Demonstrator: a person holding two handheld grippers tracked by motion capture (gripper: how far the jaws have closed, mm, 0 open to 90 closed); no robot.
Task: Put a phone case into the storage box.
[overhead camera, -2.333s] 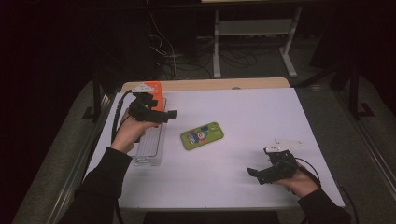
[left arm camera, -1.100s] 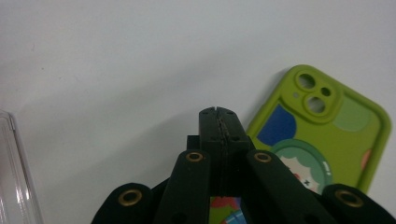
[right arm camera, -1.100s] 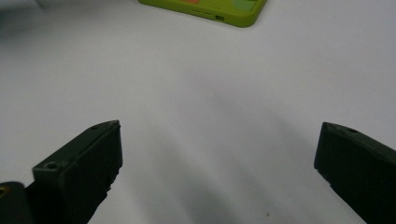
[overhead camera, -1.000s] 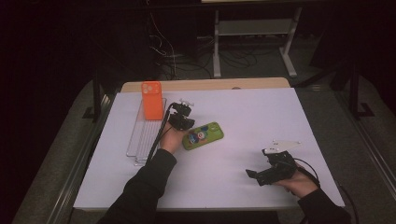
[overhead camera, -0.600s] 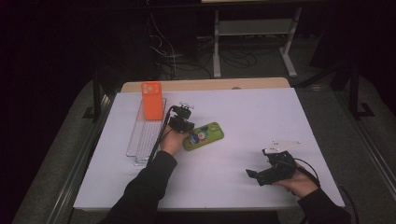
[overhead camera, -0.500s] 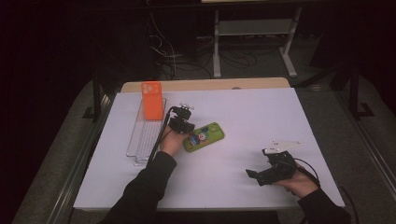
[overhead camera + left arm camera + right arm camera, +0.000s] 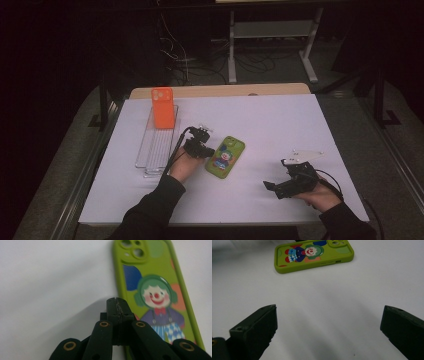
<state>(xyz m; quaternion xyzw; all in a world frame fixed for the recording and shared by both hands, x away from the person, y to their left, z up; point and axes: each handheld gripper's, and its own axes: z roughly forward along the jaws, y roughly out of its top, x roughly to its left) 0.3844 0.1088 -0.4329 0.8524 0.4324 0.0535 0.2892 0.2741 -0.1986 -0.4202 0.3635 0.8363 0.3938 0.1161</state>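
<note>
High view shows a green phone case (image 7: pixel 226 157) with a clown picture lying flat near the middle of the white table (image 7: pixel 280 120), camera cut-outs toward the far end. The left gripper (image 7: pixel 206 150) sits just beside the case's left long edge, its jaws pressed together with nothing between them; in the left gripper view the closed tips (image 7: pixel 117 305) rest by the case (image 7: pixel 157 295), at or just over its edge, close to the table.

The step in hand looks like an approach to the case. To pick it up the jaws would have to spread and straddle an edge; a flat, thin case gives little to bite on, so sliding or tipping it first may be needed.

The right gripper (image 7: pixel 281 187) rests low at the near right, well apart from the case, its jaws spread wide and empty, as the right gripper view confirms (image 7: pixel 329 330).

Farther left lies a clear ridged tray (image 7: pixel 156 150) with an orange phone case (image 7: pixel 162 107) at its far end. Nothing stands between the left gripper and the green case.
</note>
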